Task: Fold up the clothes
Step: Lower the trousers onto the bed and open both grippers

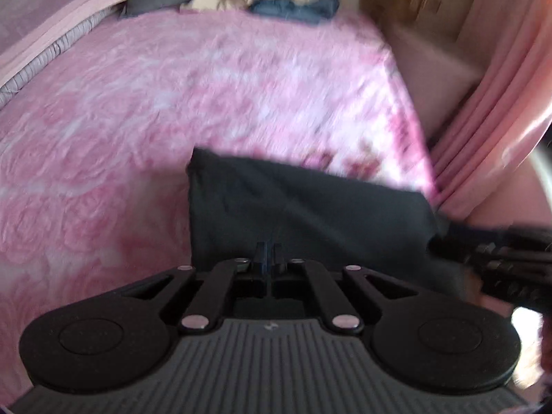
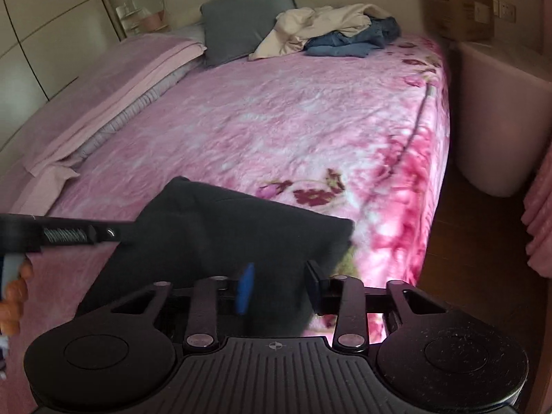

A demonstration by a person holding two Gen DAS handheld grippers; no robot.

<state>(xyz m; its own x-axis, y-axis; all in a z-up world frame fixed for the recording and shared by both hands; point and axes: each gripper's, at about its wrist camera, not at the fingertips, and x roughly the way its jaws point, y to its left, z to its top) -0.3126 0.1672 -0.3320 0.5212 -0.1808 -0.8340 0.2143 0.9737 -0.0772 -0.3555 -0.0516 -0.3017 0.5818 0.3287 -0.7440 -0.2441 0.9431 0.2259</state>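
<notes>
Dark garment (image 1: pixel 293 207) lies on the near corner of the pink bedspread (image 1: pixel 138 103), soft, limp and light by the look of it. Left gripper (image 1: pixel 268 252) is clenched on its near edge; right gripper (image 2: pixel 281 284) hangs released over it. Best hold: corners and hems. A clothes pile (image 2: pixel 331 31) waits beyond.

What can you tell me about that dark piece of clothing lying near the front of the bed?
The dark garment is a plain black or very dark navy cloth, soft and matte, already folded into a rough rectangle. It lies flat on the pink floral bedspread near the bed's front corner. The left gripper is shut on its near edge; the right gripper hangs open over its other side.
</notes>
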